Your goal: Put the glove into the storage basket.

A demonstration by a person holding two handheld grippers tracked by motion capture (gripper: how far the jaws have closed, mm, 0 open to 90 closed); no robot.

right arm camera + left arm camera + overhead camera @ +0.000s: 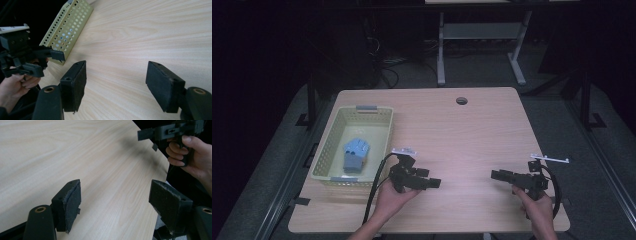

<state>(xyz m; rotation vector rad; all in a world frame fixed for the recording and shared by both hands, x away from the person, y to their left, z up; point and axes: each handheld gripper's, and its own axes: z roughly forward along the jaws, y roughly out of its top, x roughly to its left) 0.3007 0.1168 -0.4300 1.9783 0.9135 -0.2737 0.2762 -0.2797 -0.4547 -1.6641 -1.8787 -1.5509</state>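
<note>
A pale yellow perforated basket (387, 131) stands on the left part of the wooden table (462, 135). A blue folded item (356, 152) lies inside it. My left gripper (430, 178) is held just right of the basket's near corner and points right. Its jaws stand open with nothing between them (116, 195). My right gripper (497, 175) is near the table's right front and points left toward the other one. It is open too and holds nothing (116, 75). Both hover low over bare wood. Each gripper view shows the other gripper farther off (145, 134) (58, 55).
A round cable hole (461, 100) sits near the table's far edge. The basket's side wall (67, 30) shows in the right gripper view, behind the left gripper. Beyond the table stand the legs of another desk (441, 55) on a dark floor.
</note>
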